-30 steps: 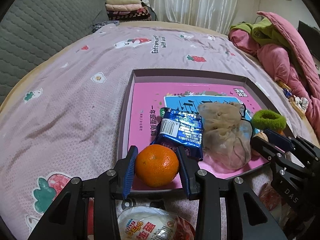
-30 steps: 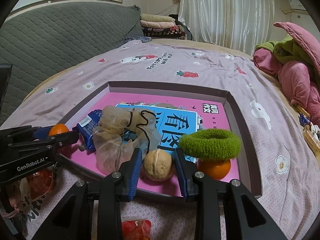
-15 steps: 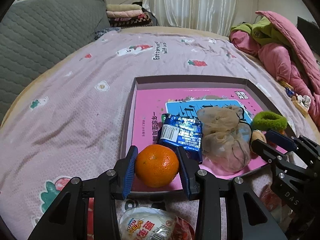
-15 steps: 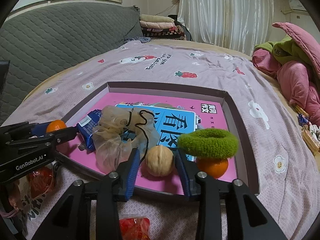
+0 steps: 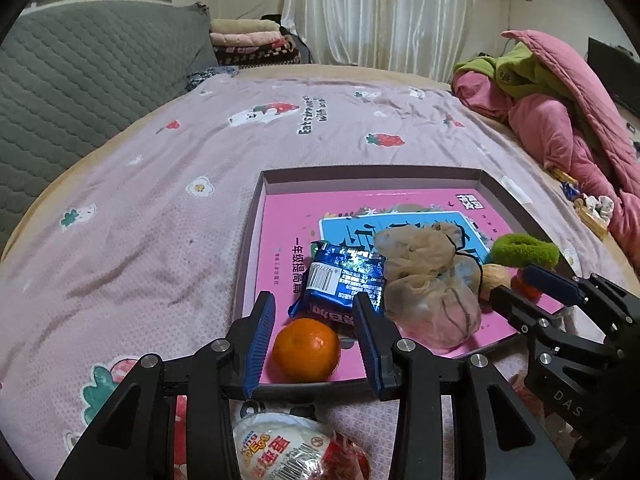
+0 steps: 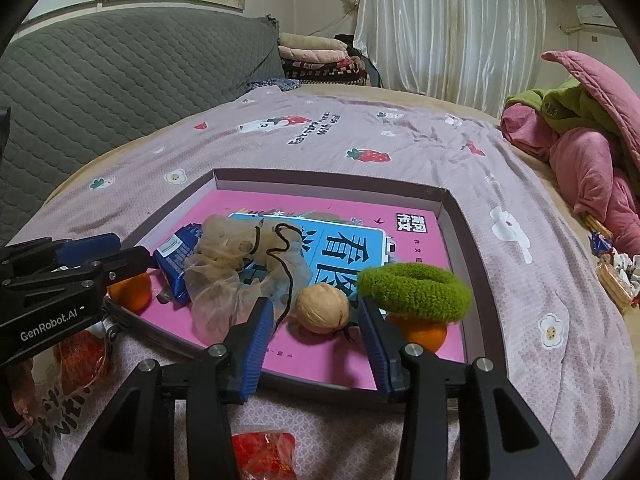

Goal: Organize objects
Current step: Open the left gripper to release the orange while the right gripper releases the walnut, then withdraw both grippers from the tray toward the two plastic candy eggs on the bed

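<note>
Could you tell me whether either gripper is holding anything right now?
Nothing: the tangerine and walnut sit loose in the tray between open fingers.

White lettering "GenRobot.AI" runs along the left gripper [image 6: 108, 256]. "DAS" is stamped on the right gripper [image 5: 532, 280]. The bedsheet [image 5: 160, 200] carries the words "Eat strawberries with bear", partly legible. A barcode sits on the blue snack pack [image 5: 344, 280]. The pink book [image 6: 360, 248] shows large Chinese characters.
</note>
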`<control>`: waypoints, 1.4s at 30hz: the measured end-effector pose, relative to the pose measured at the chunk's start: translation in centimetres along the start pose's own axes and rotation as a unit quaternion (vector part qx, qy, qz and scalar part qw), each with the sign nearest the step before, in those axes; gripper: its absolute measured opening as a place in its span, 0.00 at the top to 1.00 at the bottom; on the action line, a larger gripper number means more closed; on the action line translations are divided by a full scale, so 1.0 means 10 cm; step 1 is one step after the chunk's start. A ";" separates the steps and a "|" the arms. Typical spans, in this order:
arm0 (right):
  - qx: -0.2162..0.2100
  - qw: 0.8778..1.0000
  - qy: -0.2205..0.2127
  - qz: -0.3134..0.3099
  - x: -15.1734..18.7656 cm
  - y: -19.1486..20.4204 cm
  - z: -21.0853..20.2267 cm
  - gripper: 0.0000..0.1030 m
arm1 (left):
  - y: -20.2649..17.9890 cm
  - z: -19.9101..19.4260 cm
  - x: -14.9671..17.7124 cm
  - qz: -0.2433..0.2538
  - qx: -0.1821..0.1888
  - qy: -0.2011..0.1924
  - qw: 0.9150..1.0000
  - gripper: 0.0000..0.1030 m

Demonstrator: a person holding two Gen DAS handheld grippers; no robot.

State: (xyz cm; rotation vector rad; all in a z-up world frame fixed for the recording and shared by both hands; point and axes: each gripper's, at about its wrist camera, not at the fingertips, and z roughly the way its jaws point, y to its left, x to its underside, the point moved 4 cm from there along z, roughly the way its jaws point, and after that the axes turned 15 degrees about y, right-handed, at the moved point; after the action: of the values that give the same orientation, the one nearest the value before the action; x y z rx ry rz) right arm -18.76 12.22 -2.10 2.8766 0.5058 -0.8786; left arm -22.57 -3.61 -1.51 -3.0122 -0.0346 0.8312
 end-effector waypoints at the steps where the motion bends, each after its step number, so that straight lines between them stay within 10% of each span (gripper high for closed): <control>1: 0.001 1.000 -0.002 -0.001 0.00 0.00 -0.01 0.57 | 0.00 -0.01 0.00 -0.001 0.000 -0.002 1.000 0.59; 42: 0.017 0.994 -0.107 -0.019 0.09 0.09 -0.77 0.25 | 0.32 -0.62 0.16 -0.014 0.000 -0.080 0.997 0.27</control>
State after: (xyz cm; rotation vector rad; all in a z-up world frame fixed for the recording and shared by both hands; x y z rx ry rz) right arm -13.71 12.99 3.81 2.7651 0.5277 -1.1947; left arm -17.97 -6.87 2.92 -2.9300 -0.0780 1.0664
